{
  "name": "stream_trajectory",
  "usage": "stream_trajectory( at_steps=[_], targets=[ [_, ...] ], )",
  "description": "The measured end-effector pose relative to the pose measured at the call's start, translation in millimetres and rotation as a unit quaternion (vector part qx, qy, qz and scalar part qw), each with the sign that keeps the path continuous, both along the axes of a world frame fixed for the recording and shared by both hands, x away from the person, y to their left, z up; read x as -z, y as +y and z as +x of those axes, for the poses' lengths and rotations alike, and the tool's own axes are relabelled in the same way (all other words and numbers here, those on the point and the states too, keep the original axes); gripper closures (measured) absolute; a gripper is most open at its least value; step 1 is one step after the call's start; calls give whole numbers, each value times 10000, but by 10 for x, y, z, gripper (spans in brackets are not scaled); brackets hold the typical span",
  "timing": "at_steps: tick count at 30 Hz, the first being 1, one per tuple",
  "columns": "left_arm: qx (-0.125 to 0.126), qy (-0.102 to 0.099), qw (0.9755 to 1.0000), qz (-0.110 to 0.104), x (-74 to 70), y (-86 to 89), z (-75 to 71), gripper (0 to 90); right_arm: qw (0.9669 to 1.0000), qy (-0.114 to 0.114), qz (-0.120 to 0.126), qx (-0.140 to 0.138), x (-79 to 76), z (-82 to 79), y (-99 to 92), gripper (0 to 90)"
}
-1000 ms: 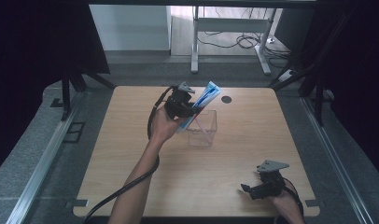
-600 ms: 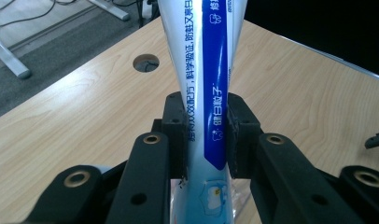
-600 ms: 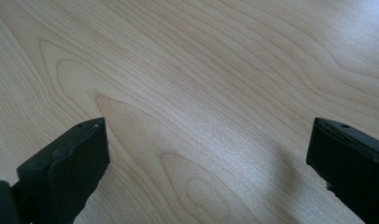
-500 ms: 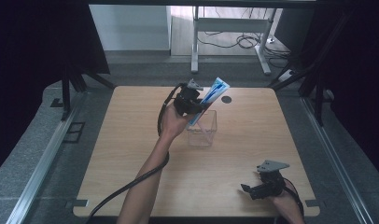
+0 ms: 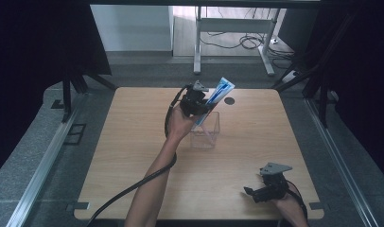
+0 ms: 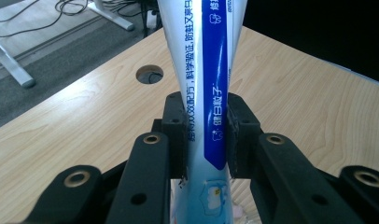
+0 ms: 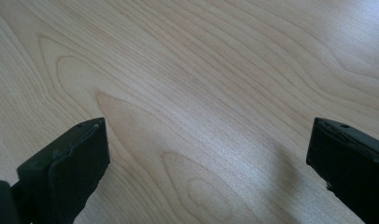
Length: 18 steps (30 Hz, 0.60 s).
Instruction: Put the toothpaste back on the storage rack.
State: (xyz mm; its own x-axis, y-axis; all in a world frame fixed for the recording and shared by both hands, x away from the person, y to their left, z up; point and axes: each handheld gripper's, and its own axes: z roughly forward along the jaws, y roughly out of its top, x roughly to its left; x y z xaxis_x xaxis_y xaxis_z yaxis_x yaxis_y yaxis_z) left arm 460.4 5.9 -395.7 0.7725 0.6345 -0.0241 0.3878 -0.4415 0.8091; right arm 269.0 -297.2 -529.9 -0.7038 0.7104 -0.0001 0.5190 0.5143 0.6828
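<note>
In the high view, a clear square-sided plastic container (image 5: 205, 130) stands on the light wooden table (image 5: 133, 142), just below and beside the left gripper (image 5: 199, 101). Whether anything lies on its floor cannot be told. The left gripper holds a blue-and-white toothpaste tube (image 5: 217, 94) tilted over the container's open top: the tube's flat end rises up and away from the fingers, while its lower end slants down past them to the container's mouth; how far in it reaches cannot be told. The right gripper (image 5: 256, 194) sits low over the table's near right part, well apart from both tube and container.

In the left gripper view, the two black fingers (image 6: 174, 128) are drawn narrow and press on either side of the toothpaste tube (image 6: 206, 93), which runs straight up between them, its blue stripe with white lettering facing the camera. A round cable hole (image 6: 149, 74) in the table lies beyond the fingers.

In the right gripper view, the fingers (image 7: 66, 163) stand wide apart with only bare wood grain (image 7: 201, 93) between them.
</note>
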Motion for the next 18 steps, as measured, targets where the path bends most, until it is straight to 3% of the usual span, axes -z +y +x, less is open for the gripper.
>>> stream_trajectory(
  at_steps=[18],
  targets=[
    [59,2,9998,198,244,-138,-18,729,9999,-151,-79,-16,-33,-17,4,0]
  ],
)
